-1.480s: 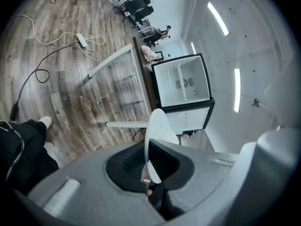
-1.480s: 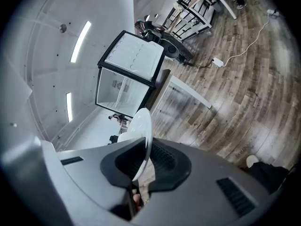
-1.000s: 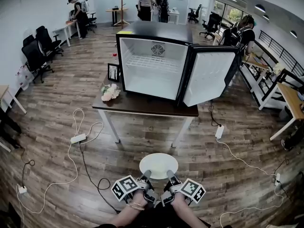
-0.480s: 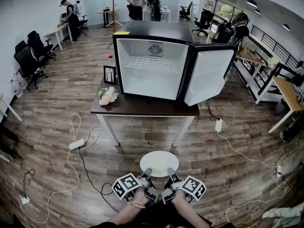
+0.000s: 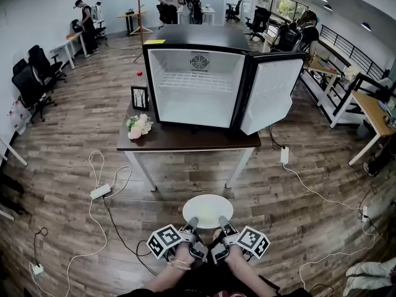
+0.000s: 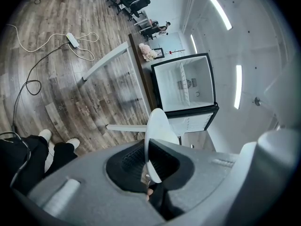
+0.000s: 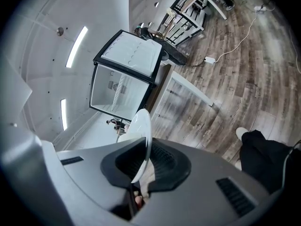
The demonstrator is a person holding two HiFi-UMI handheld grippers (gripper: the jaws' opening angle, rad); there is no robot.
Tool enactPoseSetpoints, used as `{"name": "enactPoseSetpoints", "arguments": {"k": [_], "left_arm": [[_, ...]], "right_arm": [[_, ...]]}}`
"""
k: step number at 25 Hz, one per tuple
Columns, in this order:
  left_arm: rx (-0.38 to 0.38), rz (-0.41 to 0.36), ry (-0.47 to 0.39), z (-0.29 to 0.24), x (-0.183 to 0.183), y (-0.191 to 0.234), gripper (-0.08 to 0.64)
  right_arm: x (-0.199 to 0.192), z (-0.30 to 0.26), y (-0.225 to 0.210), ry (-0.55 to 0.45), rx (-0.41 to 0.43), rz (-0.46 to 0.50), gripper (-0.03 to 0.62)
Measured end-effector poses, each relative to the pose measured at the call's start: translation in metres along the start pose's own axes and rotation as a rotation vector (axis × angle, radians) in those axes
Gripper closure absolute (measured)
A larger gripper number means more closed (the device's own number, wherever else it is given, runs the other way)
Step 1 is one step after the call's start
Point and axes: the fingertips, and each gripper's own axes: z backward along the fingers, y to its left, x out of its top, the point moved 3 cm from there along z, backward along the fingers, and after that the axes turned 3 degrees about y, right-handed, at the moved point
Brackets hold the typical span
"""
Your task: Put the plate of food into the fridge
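Observation:
A white round plate [image 5: 207, 210] is held level over the wooden floor, low in the head view. No food shows on its top. My left gripper [image 5: 192, 223] is shut on the plate's near left rim. My right gripper [image 5: 223, 225] is shut on the near right rim. The left gripper view shows the plate [image 6: 157, 128] edge-on, pinched between that gripper's [image 6: 149, 166] black pads. In the right gripper view the plate [image 7: 140, 131] sits the same way in its gripper [image 7: 141, 166]. Ahead, a black mini fridge [image 5: 198, 85] stands on a dark table [image 5: 185, 140], its door [image 5: 267, 94] swung open to the right and its white inside bare.
A small picture frame [image 5: 139, 97] and a flower bunch [image 5: 138, 126] sit on the table's left end. Cables and power strips [image 5: 100, 192] lie on the floor at left and right. Office chairs [image 5: 31, 79], desks and several people stand at the room's edges.
Both grippers and the plate have moved a little forward toward the table. The fridge looks slightly nearer. Both grips are unchanged.

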Motion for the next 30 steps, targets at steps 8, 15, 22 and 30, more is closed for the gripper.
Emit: {"name": "enactPoseSetpoints", "arguments": {"k": [8,15,22,30], "left_arm": [[0.012,0.021,-0.030,-0.016,0.019,0.001,0.542],[0.004,0.039,-0.071,-0.045,0.039,-0.011,0.543],[-0.001,0.054,-0.115,-0.082,0.062,-0.030,0.542],[0.016,0.072,-0.162,-0.122,0.079,-0.048,0.541]], "right_arm": [[0.010,-0.029,0.002,0.033,0.006,-0.026,0.561],[0.038,-0.059,0.010,0.066,0.015,-0.005,0.561],[0.076,-0.096,0.022,0.109,0.031,0.022,0.561],[0.116,-0.132,0.027,0.162,0.039,0.026,0.561]]}}
